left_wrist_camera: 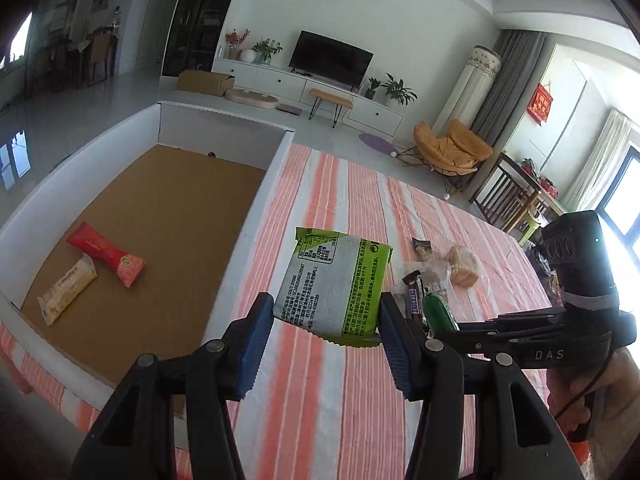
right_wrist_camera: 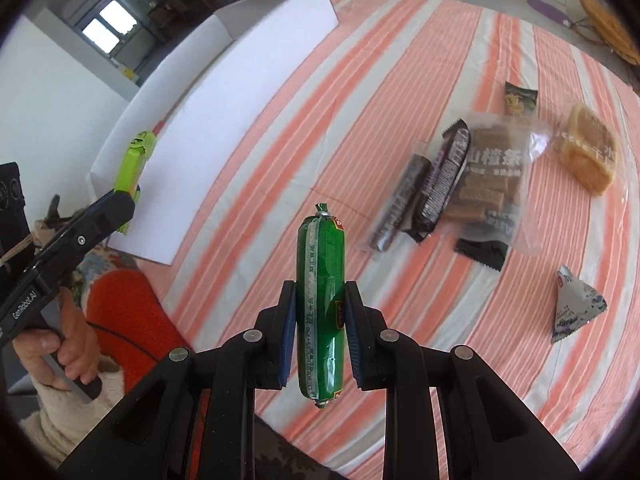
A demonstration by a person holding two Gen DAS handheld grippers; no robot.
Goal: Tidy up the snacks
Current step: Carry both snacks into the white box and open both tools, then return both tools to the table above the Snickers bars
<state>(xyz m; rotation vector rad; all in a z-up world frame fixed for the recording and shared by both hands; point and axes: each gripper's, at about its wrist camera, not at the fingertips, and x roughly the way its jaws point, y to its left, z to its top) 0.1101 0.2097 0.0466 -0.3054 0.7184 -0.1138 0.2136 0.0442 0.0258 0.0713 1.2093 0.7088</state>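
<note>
Right now both grippers carry snacks above the striped tabletop (left_wrist_camera: 328, 408). Left gripper (left_wrist_camera: 326, 320) fingers clamp the green-white packet (left_wrist_camera: 334, 286); right gripper (right_wrist_camera: 320, 320) fingers pinch the green sausage (right_wrist_camera: 320, 300) mid-length. White box (left_wrist_camera: 256, 208) sits left, holding a red packet (left_wrist_camera: 106, 254) and a cream bar (left_wrist_camera: 66, 292). Best move, I'd say: lift clear over the box wall, release low over bare cardboard. Plenty of free floor inside. Leftover snack pile (right_wrist_camera: 460, 184) lies well apart on the right.
</note>
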